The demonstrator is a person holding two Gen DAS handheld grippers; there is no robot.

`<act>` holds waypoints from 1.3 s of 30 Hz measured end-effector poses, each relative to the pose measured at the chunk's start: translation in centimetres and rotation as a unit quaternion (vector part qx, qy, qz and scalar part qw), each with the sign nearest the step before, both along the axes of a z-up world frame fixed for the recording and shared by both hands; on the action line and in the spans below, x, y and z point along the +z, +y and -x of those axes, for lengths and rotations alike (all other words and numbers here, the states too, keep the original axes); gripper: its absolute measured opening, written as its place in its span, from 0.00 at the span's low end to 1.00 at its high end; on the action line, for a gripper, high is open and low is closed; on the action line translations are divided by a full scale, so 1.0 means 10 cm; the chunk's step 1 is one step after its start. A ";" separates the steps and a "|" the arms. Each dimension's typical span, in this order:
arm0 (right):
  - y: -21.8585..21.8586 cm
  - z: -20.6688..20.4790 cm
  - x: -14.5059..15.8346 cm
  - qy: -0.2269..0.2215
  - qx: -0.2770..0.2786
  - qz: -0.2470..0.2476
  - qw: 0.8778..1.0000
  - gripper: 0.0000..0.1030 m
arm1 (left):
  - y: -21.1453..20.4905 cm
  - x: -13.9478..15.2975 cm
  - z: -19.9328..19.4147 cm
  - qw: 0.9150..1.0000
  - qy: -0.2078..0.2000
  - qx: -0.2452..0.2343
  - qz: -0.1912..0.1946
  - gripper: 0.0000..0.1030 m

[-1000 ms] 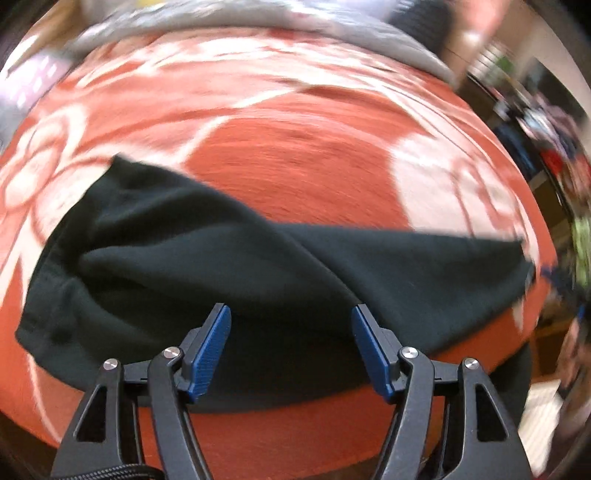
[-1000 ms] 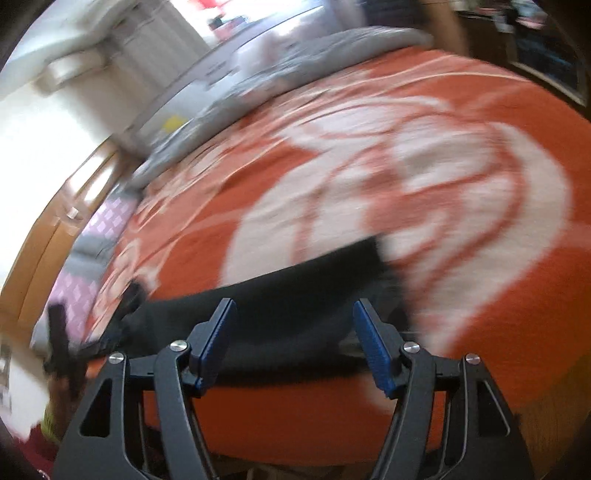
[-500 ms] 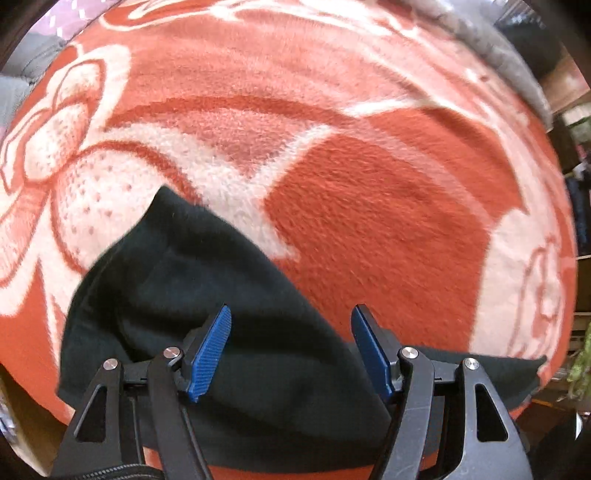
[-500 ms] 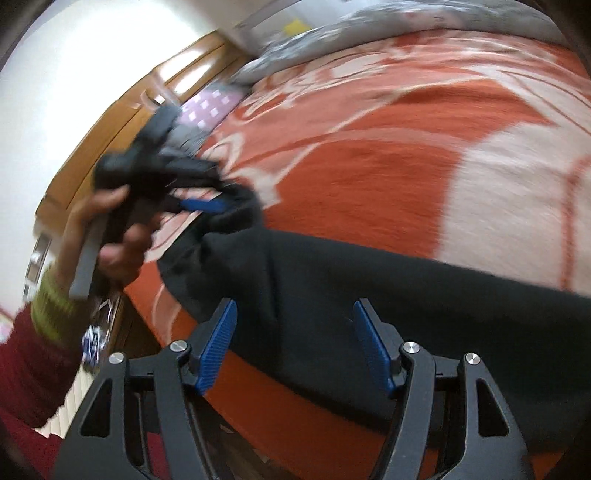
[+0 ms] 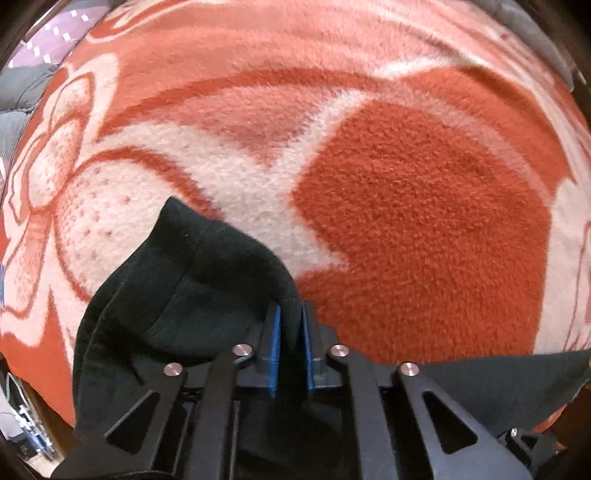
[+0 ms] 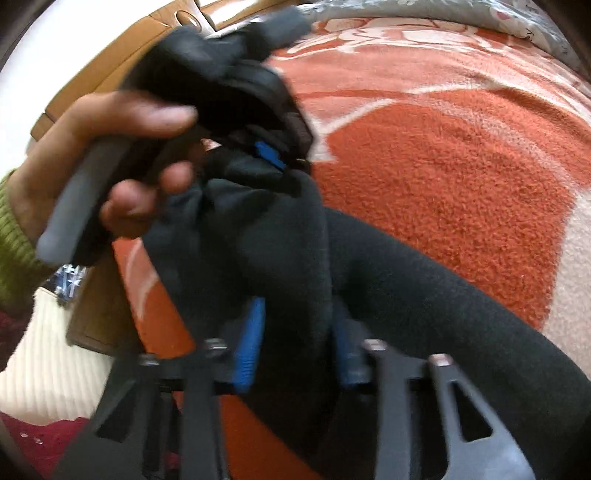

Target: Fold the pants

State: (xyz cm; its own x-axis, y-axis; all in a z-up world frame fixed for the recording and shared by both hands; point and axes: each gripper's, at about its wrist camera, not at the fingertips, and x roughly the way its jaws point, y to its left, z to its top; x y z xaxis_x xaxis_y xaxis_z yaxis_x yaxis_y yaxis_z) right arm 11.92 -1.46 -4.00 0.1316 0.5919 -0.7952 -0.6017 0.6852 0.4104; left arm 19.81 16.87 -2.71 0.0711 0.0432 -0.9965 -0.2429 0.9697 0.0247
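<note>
Black fleece pants (image 5: 177,295) lie along the near edge of a bed. My left gripper (image 5: 290,325) is shut on a fold of the pants at one end, blue pads pinching the cloth. In the right wrist view the pants (image 6: 424,295) run off to the right, and my right gripper (image 6: 295,332) has closed on a bunched fold of them, the cloth filling the gap between its blue pads. The left gripper (image 6: 273,155) and the hand holding it show just beyond, close to the right gripper.
An orange and white flowered blanket (image 5: 406,203) covers the bed. A grey quilt (image 6: 443,14) lies at the far side. A wooden headboard (image 6: 122,62) stands at the left. The bed's near edge (image 6: 92,332) drops off below the grippers.
Both grippers were open above the pants. Both have now closed on the cloth at the same end, and the right gripper has come close beside the left one.
</note>
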 end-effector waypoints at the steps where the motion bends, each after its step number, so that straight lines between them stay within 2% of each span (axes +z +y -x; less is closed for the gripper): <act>1: 0.00 0.01 0.02 0.003 0.003 -0.010 1.000 0.06 | 0.02 0.07 0.07 1.000 -0.013 0.003 0.006 0.06; 3: -0.02 0.03 0.09 -0.006 0.005 -0.015 1.000 0.06 | 0.10 0.24 0.25 0.998 -0.050 0.009 0.021 0.04; 6: 0.00 0.14 0.25 -0.029 0.022 -0.026 0.999 0.06 | 0.23 0.57 0.60 0.991 -0.127 0.023 0.046 0.04; 10: 0.03 0.30 0.45 -0.058 0.047 -0.038 0.997 0.06 | 0.45 0.96 1.20 0.970 -0.219 0.069 0.075 0.04; 16: 0.04 0.48 0.46 -0.094 0.066 -0.020 0.993 0.06 | 0.58 0.92 1.77 0.947 -0.279 0.105 0.119 0.04; 19: 0.08 0.56 0.43 -0.101 0.080 -0.005 0.992 0.06 | 0.62 0.80 2.01 0.939 -0.289 0.124 0.136 0.04; 24: 0.19 0.64 0.34 -0.108 0.101 0.029 0.989 0.06 | 0.71 0.56 2.29 0.933 -0.289 0.149 0.155 0.04; 33: 0.35 0.67 0.23 -0.102 0.108 0.065 0.987 0.06 | 0.86 0.23 2.50 0.928 -0.277 0.178 0.176 0.04; 39: 0.39 0.68 0.18 -0.092 0.111 0.080 0.986 0.10 | 0.88 0.06 2.58 0.930 -0.262 0.183 0.183 0.05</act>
